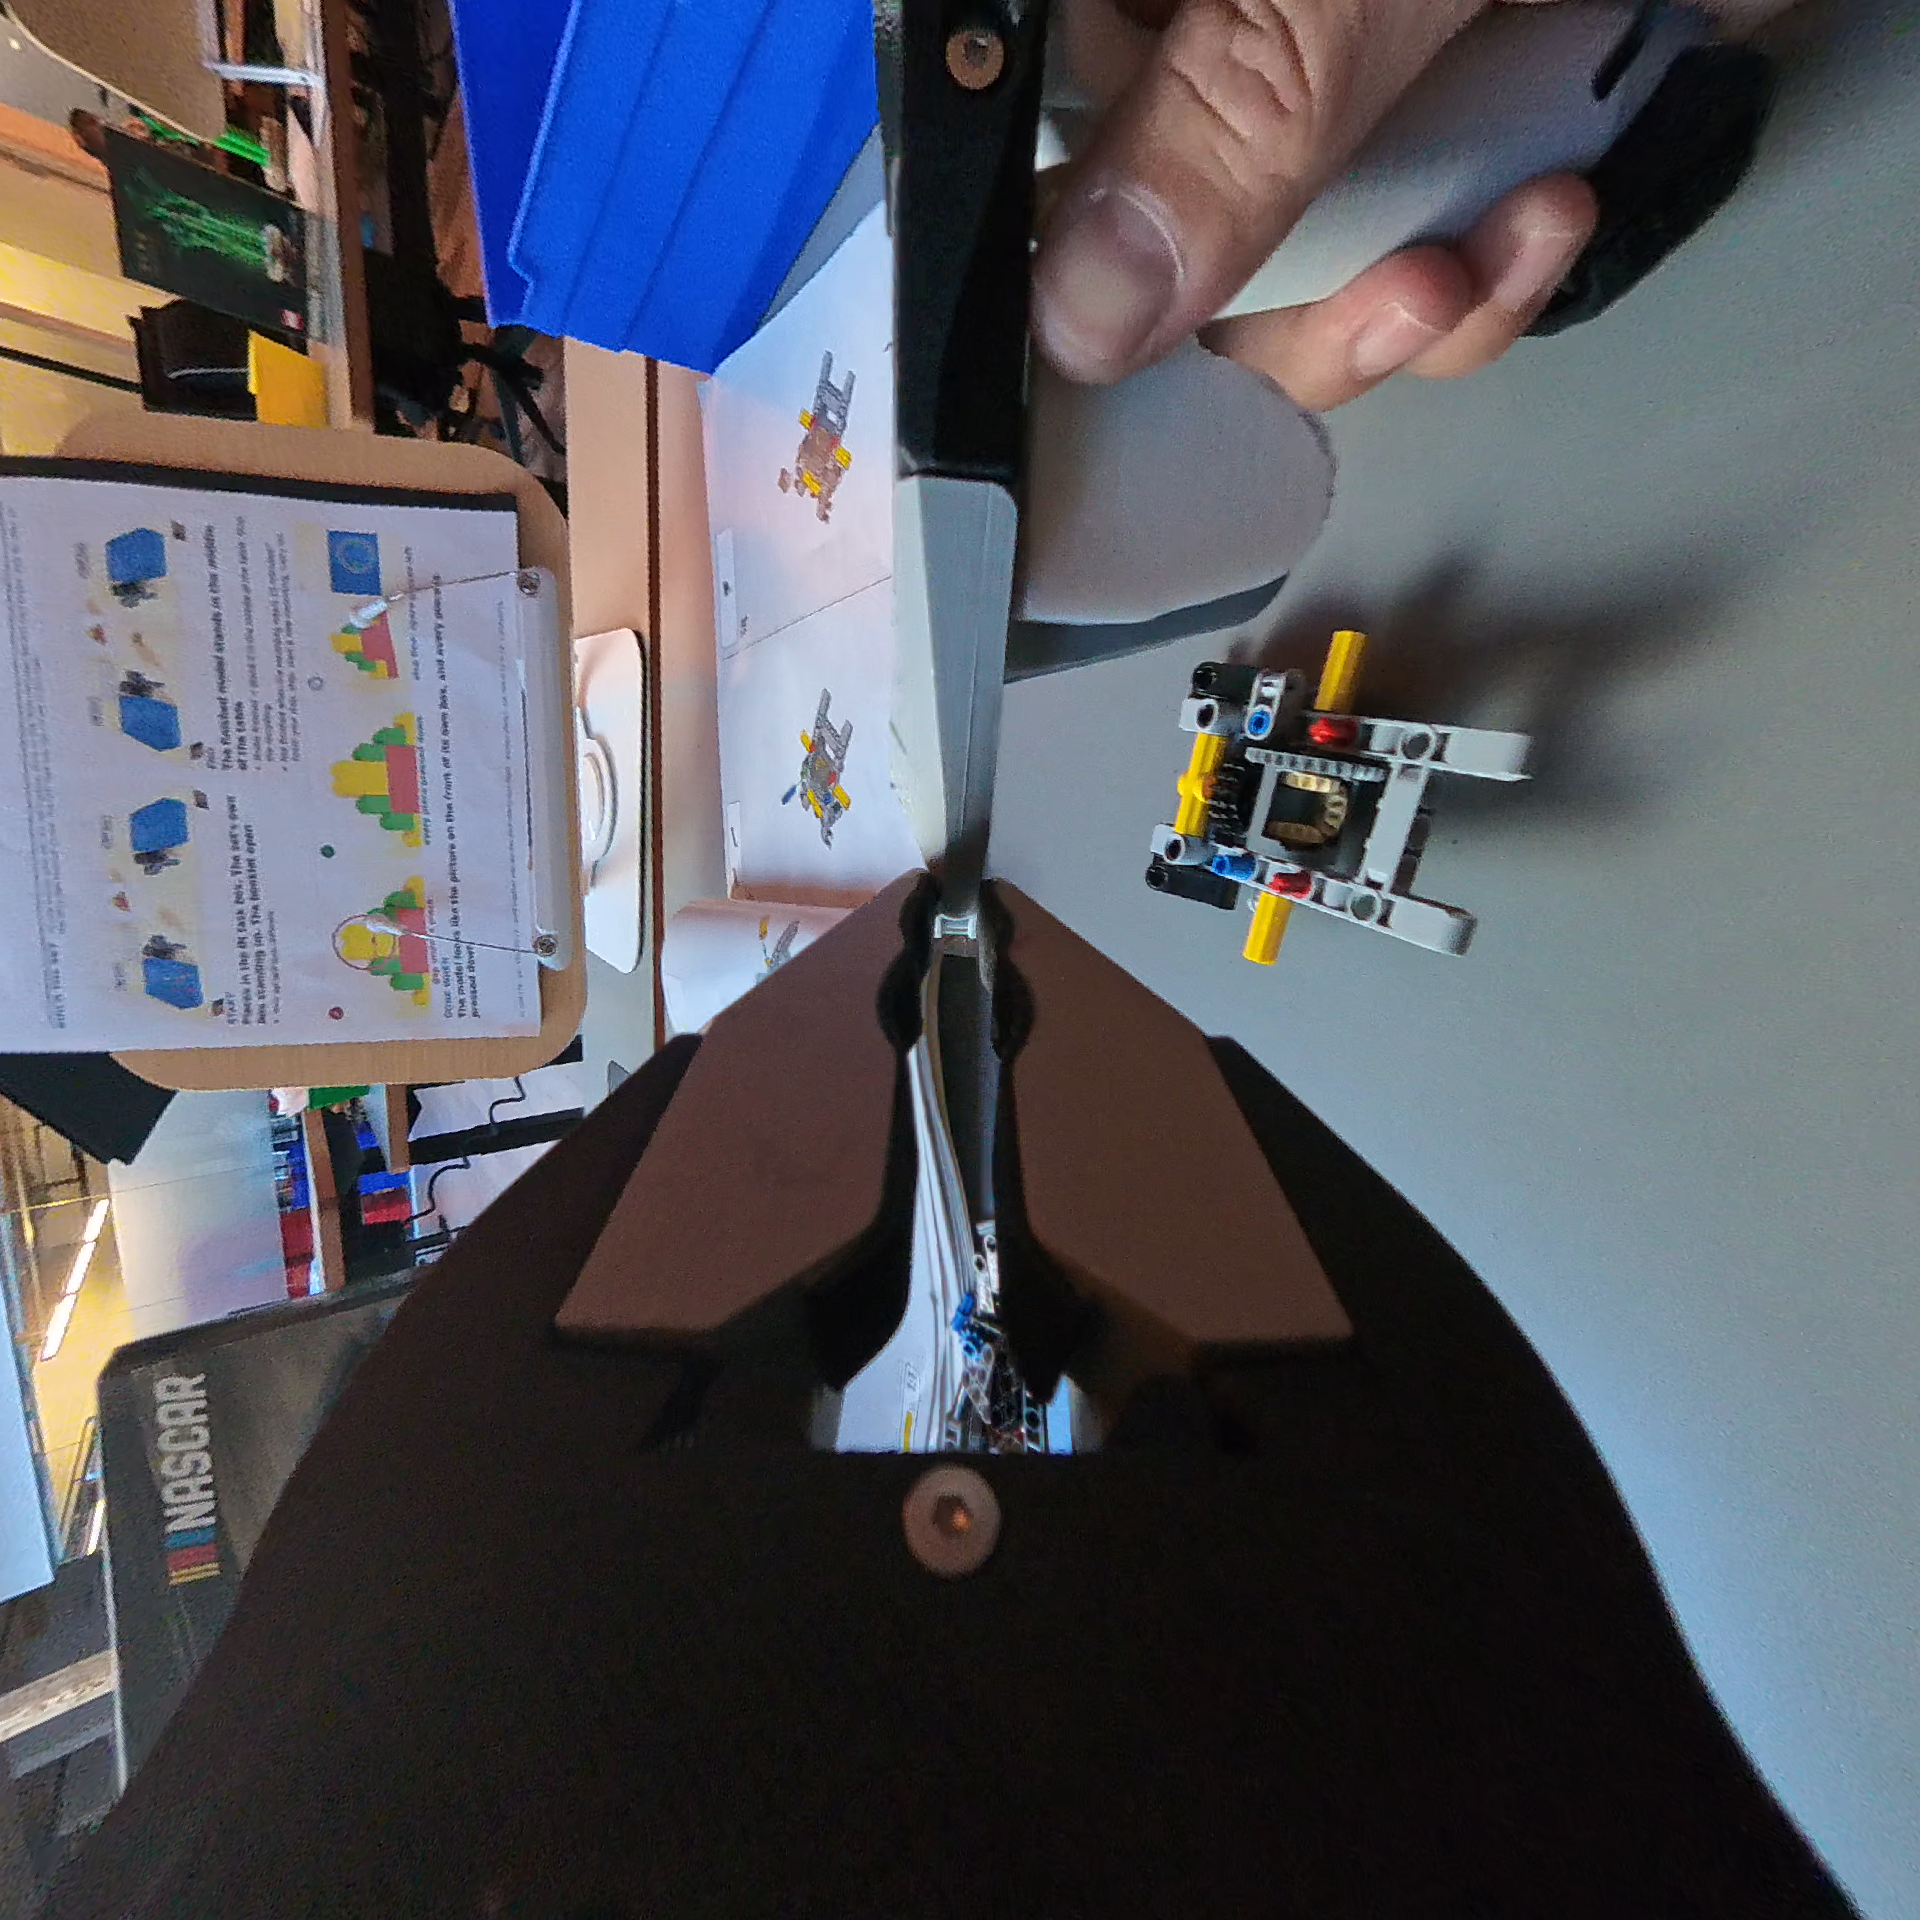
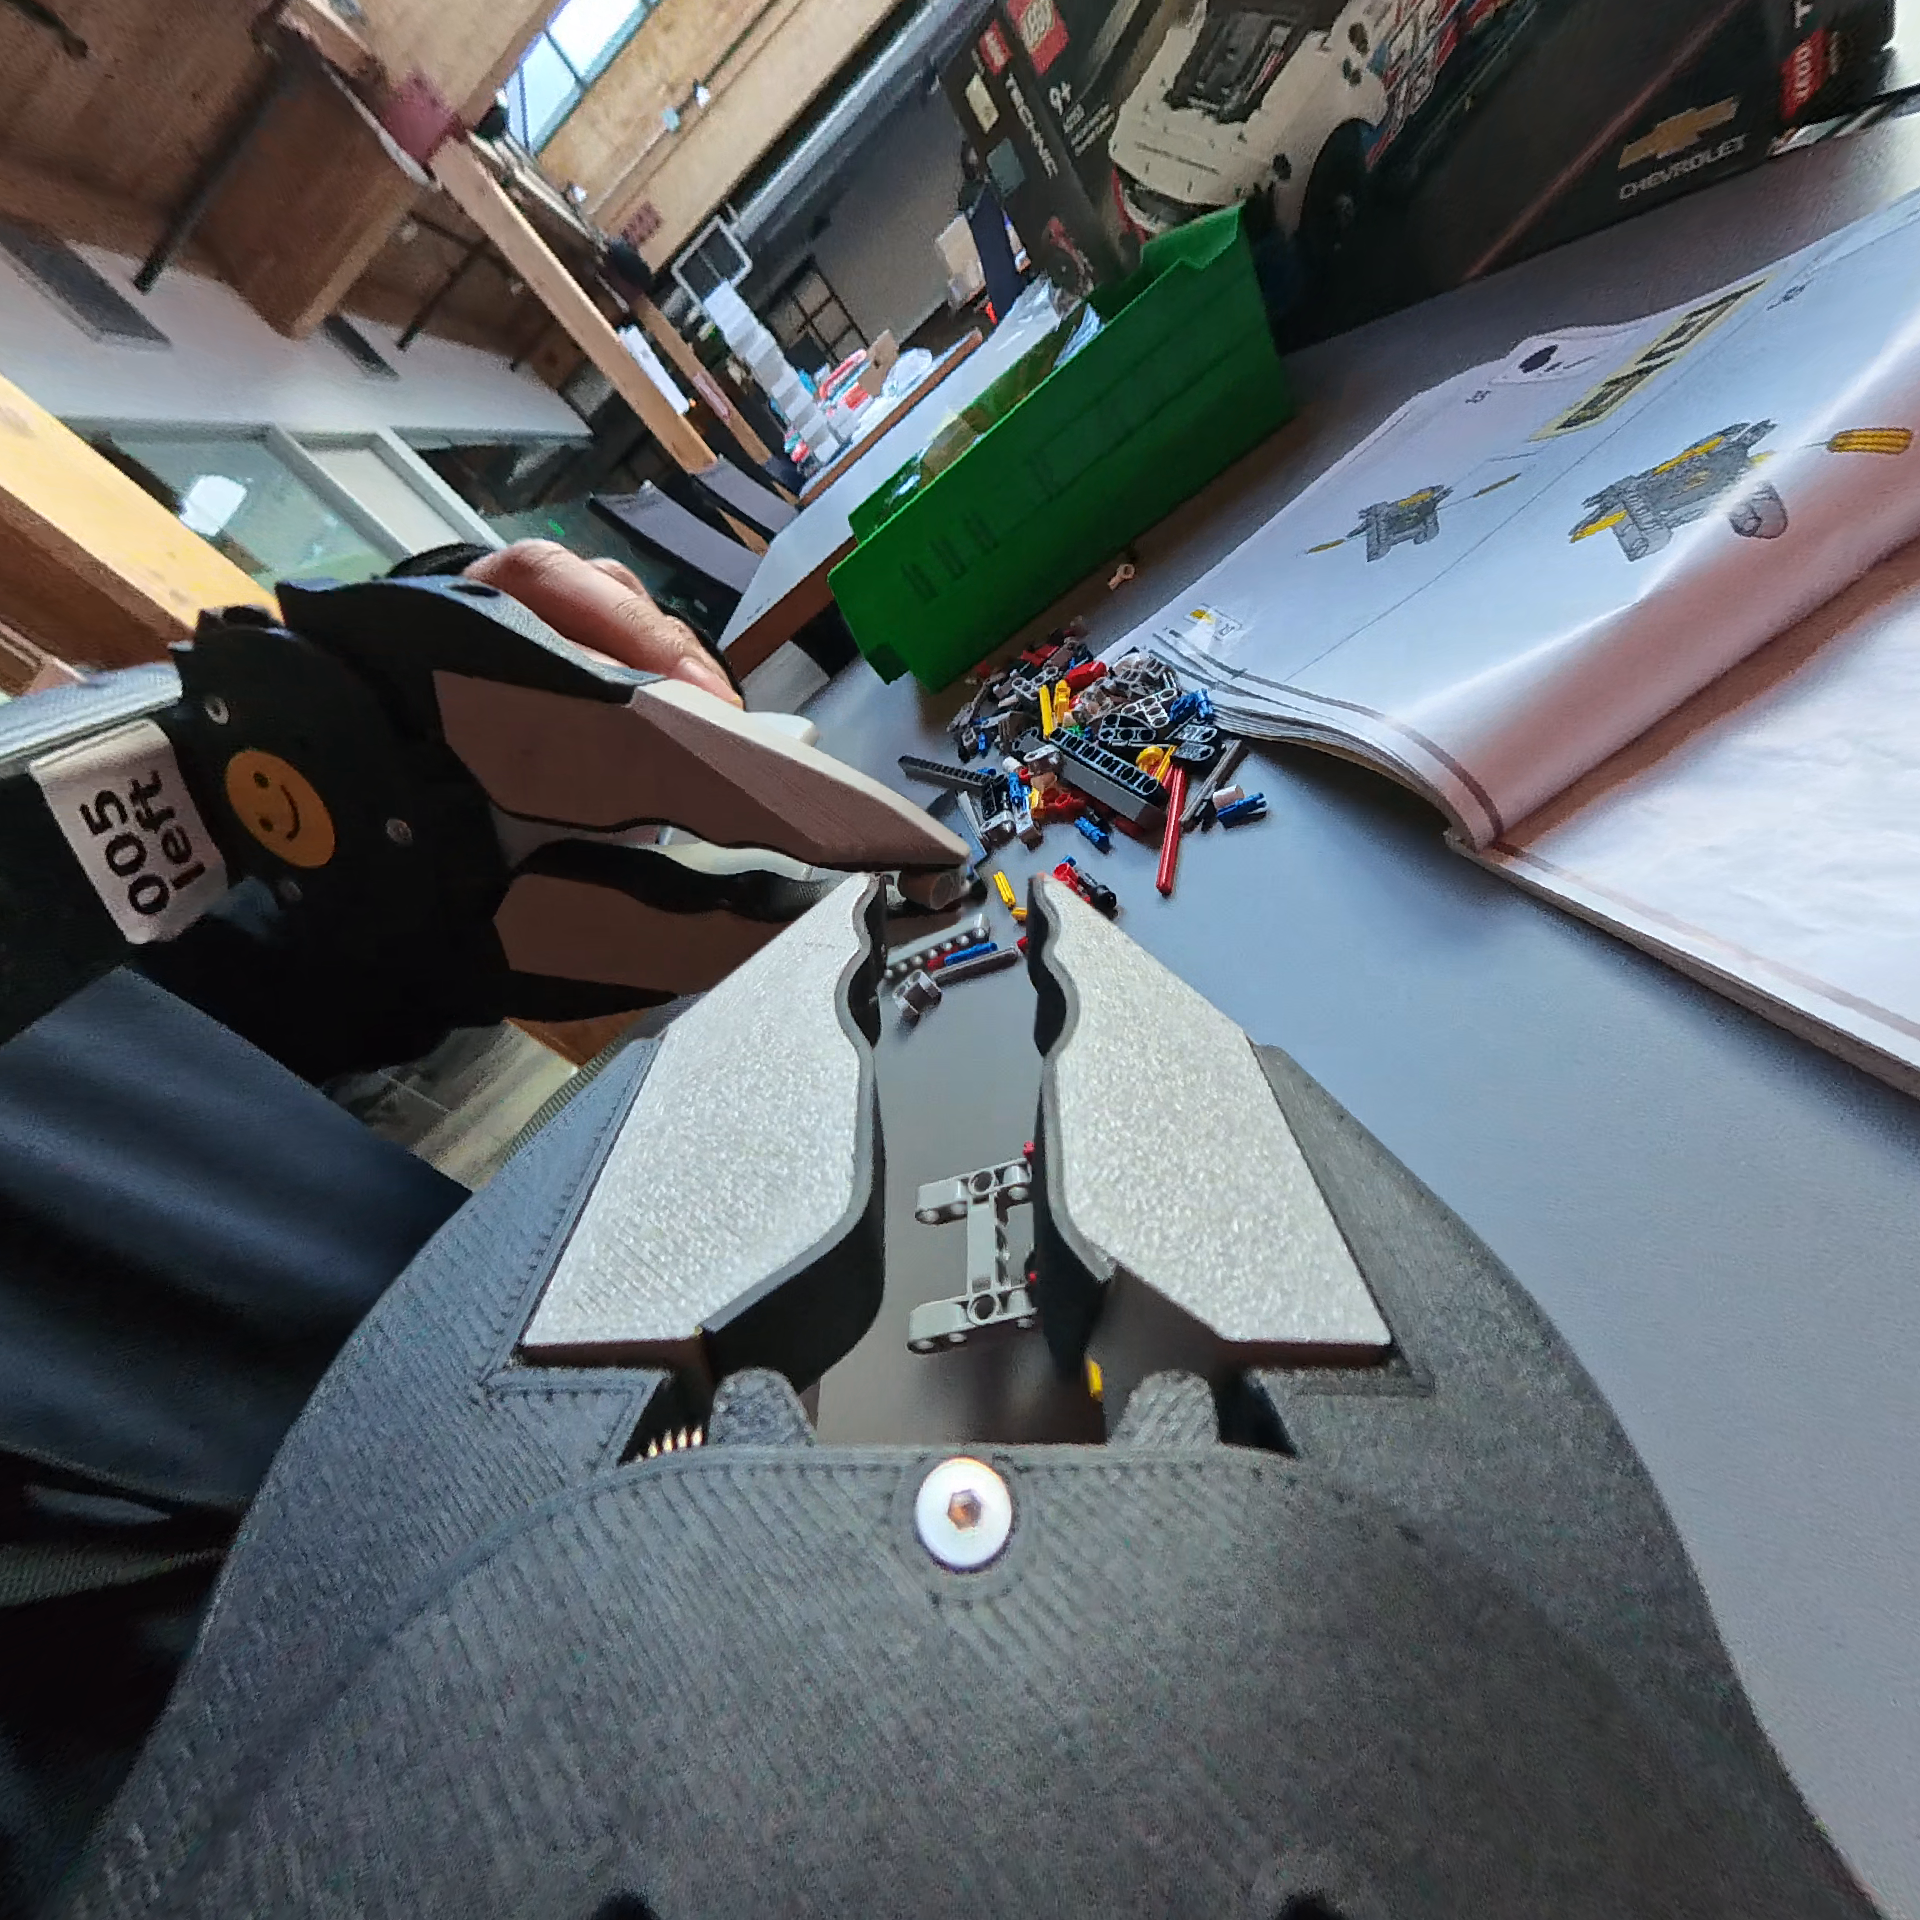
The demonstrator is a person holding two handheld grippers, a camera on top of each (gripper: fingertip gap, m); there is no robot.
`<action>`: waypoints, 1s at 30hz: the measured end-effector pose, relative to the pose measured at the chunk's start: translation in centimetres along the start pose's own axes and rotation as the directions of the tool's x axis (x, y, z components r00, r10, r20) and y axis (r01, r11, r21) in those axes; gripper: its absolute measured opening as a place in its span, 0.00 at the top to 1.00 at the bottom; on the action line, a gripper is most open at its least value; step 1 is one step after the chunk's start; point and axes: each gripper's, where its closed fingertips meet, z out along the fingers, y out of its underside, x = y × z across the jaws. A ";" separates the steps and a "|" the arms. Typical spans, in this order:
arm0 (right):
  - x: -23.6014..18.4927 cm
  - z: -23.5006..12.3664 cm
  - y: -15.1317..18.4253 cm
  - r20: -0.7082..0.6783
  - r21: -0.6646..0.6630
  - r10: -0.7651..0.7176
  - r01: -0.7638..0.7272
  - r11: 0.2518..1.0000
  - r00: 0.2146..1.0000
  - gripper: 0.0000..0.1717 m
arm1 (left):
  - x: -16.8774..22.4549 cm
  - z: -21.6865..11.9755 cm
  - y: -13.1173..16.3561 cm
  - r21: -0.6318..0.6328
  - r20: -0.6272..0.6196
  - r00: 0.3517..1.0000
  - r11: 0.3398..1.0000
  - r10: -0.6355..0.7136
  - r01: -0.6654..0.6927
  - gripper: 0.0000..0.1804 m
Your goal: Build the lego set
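Left wrist view: the left gripper (image 1: 957,925) is pinched on a tiny light grey connector (image 1: 957,924), with the small brick assembly (image 1: 1325,795) lying apart on the grey table (image 1: 1558,1247). Right wrist view: the right gripper (image 2: 954,894) has its jaws apart on nothing (loose brick pile (image 2: 1101,743) just beyond).

We see a grey table (image 2: 1455,1091) carrying loose building-set pieces (image 2: 1101,748), an open instruction booklet (image 2: 1621,582), a green bin (image 2: 1070,488) and a small assembled model (image 1: 1320,795).
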 end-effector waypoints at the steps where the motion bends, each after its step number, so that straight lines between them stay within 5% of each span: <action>1: 0.0 -0.1 -0.2 -0.005 0.014 0.006 -0.006 1.000 1.000 0.86 | -0.2 0.0 -0.1 -0.005 0.013 1.000 1.000 0.000 0.000 0.97; 9: 1.1 -0.2 -0.7 -0.130 0.054 0.011 -0.004 0.999 0.991 0.82 | -0.8 0.5 0.3 -0.061 0.078 0.997 0.998 0.008 -0.003 0.97; 20: 0.1 0.1 -0.7 -0.048 0.067 0.054 -0.051 0.996 0.997 0.95 | -0.8 0.6 0.4 -0.034 0.077 0.997 0.999 -0.024 0.027 0.97; 27: -0.1 0.1 -0.8 -0.047 0.061 0.044 -0.041 0.997 0.998 0.94 | -0.9 0.5 0.2 -0.015 0.071 0.997 0.999 -0.031 0.033 0.97; 30: -1.0 -0.1 -1.1 0.027 0.068 0.061 -0.063 0.996 0.998 0.86 | -1.0 0.3 0.0 0.003 0.086 0.996 1.000 -0.030 0.030 0.97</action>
